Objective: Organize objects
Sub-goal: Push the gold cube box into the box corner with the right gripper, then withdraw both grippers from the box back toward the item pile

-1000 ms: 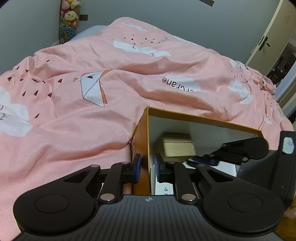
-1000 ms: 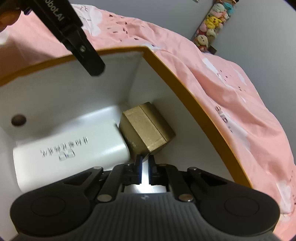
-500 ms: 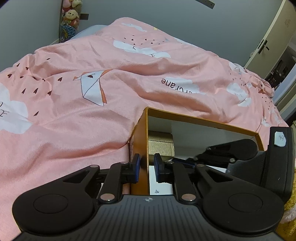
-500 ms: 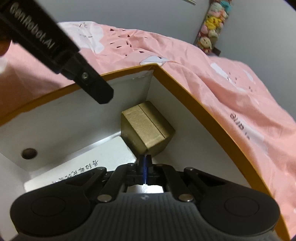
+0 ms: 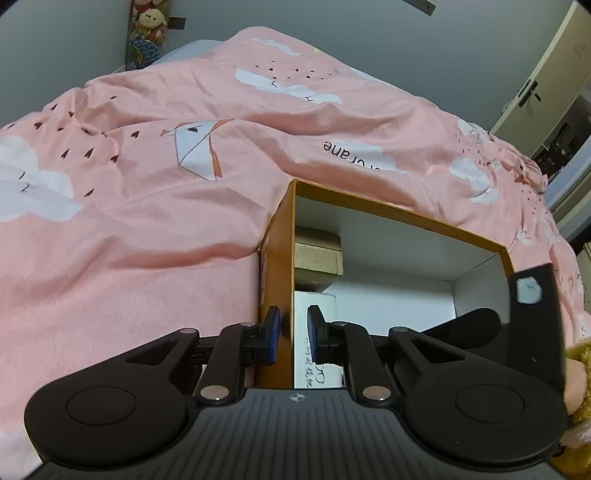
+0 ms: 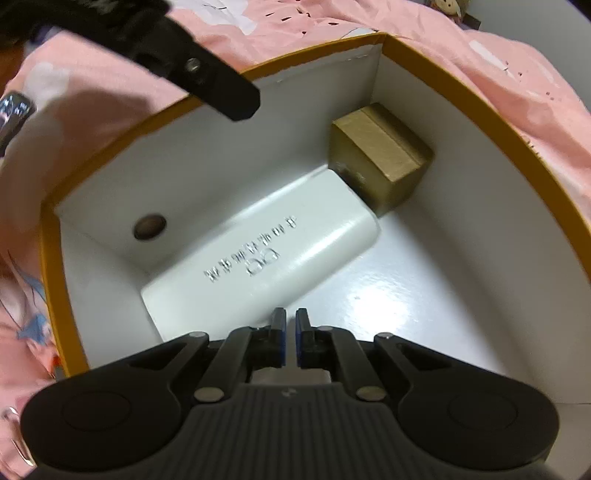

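- I'm working over a bed under a pink quilt [image 5: 155, 236] printed with clouds and paper cranes; grey walls behind, a strip of plush toys [image 5: 147, 33] at the far left, a door [image 5: 546, 85] at the far right.
- An orange box [image 5: 279, 280] with a white inside sits on the quilt. My left gripper [image 5: 293, 336] is clamped on its near left wall, one pad outside, one inside.
- In the box, a gold box [image 6: 384, 155] stands in the far corner; a long white box [image 6: 266, 258] lies along the left wall, its far end touching the gold one.
- My right gripper [image 6: 290, 338] hangs over the box floor, jaws nearly together and empty.
- Since a second ago, the right gripper has pulled back from the gold box, which now sits farther off.
- Only the right view shows a round hole [image 6: 149, 227] in the box wall; only the left shows the door.
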Demonstrator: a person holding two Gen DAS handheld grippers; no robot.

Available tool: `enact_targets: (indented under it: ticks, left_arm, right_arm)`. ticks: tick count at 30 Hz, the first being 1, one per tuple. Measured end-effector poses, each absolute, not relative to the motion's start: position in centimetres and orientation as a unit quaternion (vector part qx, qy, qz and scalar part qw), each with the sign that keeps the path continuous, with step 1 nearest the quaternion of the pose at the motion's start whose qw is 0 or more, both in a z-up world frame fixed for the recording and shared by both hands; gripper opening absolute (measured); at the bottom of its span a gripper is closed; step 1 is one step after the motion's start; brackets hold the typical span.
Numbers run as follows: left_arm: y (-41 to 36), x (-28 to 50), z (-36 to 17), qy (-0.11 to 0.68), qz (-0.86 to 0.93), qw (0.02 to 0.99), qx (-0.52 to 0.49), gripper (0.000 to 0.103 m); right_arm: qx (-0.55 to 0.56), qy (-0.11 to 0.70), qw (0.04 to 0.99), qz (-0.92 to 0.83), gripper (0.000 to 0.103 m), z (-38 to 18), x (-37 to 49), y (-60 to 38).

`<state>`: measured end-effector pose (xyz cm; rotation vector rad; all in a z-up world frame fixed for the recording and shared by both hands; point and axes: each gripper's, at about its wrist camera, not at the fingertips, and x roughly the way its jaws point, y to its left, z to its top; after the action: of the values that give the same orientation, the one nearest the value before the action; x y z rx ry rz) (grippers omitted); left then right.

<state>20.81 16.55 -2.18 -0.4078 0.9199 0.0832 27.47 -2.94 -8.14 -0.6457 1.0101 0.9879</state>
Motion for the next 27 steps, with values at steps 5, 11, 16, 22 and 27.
enact_targets:
  ticks: [5,11,16,22,27]
  left_arm:
    - [16.8,20.0,-2.0,0.437,0.043,0.875,-0.203,0.017]
    - [16.7,19.7,-2.1,0.436,0.043,0.875,-0.205,0.017]
    - [15.6,18.5,-0.4,0.413,0.049,0.892,-0.176,0.018]
    - [13.1,14.7,3.1,0.37,0.029,0.917,-0.145,0.018]
    - [10.7,10.8,3.8,0.376,-0.012,0.917,-0.129,0.02]
  right_arm:
    - [-0.244,0.477,0.716,0.448,0.003,-8.0,27.9,-2.2]
    - [-0.23,0.496,0.714,0.438,0.002,-8.3,27.5,-1.8]
    - [-0.218,0.477,0.737,0.427,0.002,-6.5,26.1,-2.9]
    - [-0.184,0.406,0.801,0.4,0.004,-1.5,22.2,-5.7]
    - [-0.154,0.385,0.831,0.37,0.014,0.5,20.0,-8.6]
